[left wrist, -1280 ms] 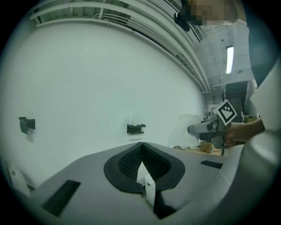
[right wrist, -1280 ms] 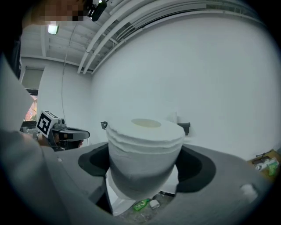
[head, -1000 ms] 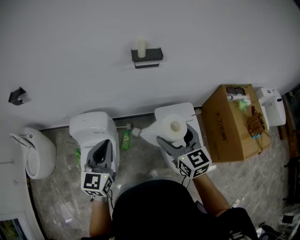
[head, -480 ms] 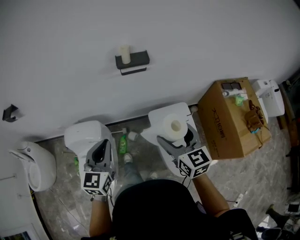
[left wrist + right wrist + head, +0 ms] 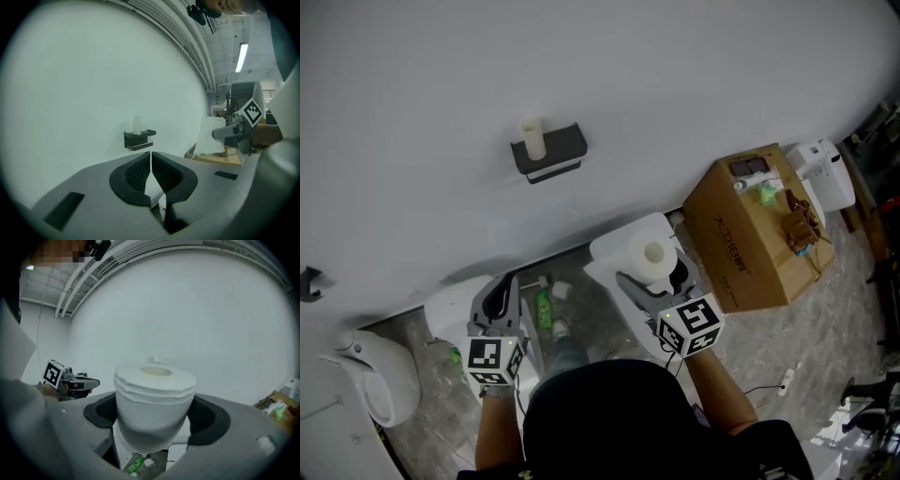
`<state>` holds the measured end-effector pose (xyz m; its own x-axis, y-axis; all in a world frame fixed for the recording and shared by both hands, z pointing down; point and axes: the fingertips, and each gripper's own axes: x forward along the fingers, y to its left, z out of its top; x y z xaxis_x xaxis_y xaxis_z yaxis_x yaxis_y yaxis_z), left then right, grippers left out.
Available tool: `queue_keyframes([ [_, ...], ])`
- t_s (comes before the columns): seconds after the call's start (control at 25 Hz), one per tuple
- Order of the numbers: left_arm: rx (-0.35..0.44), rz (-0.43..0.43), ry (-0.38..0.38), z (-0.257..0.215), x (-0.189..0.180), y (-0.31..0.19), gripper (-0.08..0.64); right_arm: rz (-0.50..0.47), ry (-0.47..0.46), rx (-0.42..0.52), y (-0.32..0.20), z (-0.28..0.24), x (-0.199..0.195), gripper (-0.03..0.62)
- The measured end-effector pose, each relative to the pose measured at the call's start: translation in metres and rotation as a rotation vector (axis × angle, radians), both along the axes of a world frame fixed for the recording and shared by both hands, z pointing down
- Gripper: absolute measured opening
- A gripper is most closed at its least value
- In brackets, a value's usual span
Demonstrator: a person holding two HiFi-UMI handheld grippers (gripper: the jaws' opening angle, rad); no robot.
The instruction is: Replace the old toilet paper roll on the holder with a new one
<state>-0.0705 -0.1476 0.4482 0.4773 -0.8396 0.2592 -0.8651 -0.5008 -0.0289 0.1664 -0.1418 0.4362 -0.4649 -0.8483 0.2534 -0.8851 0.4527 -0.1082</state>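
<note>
The holder (image 5: 551,150) has been approached. The left gripper (image 5: 500,292), shut and empty, should be opened for the old roll (image 5: 532,139). The new roll (image 5: 652,251) is gripped by the right gripper (image 5: 649,274).

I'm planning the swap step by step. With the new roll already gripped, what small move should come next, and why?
Probably carry the shut, empty left gripper toward the wall holder and open it near the old roll standing upright there. The right gripper is occupied with the new roll, and the holder is not yet free.
</note>
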Motion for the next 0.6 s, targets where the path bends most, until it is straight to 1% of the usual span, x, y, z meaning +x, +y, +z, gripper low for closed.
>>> queue_keyframes([
  [0.28, 0.019, 0.098, 0.007, -0.009, -0.001, -0.080, 0.015, 0.098, 0.015, 0.013, -0.051, -0.013, -0.010, 0.436],
  [0.48, 0.034, 0.163, 0.011, -0.015, 0.012, -0.129, 0.017, 0.156, 0.021, 0.013, -0.074, -0.020, -0.014, 0.436],
  [0.52, 0.036, 0.171, 0.010, -0.015, 0.014, -0.138, 0.024, 0.165, 0.023, 0.013, -0.077, -0.021, -0.014, 0.436],
  [0.6, 0.037, 0.179, 0.011, -0.016, 0.018, -0.157, 0.067, 0.183, 0.030, 0.011, -0.080, -0.022, -0.015, 0.436],
])
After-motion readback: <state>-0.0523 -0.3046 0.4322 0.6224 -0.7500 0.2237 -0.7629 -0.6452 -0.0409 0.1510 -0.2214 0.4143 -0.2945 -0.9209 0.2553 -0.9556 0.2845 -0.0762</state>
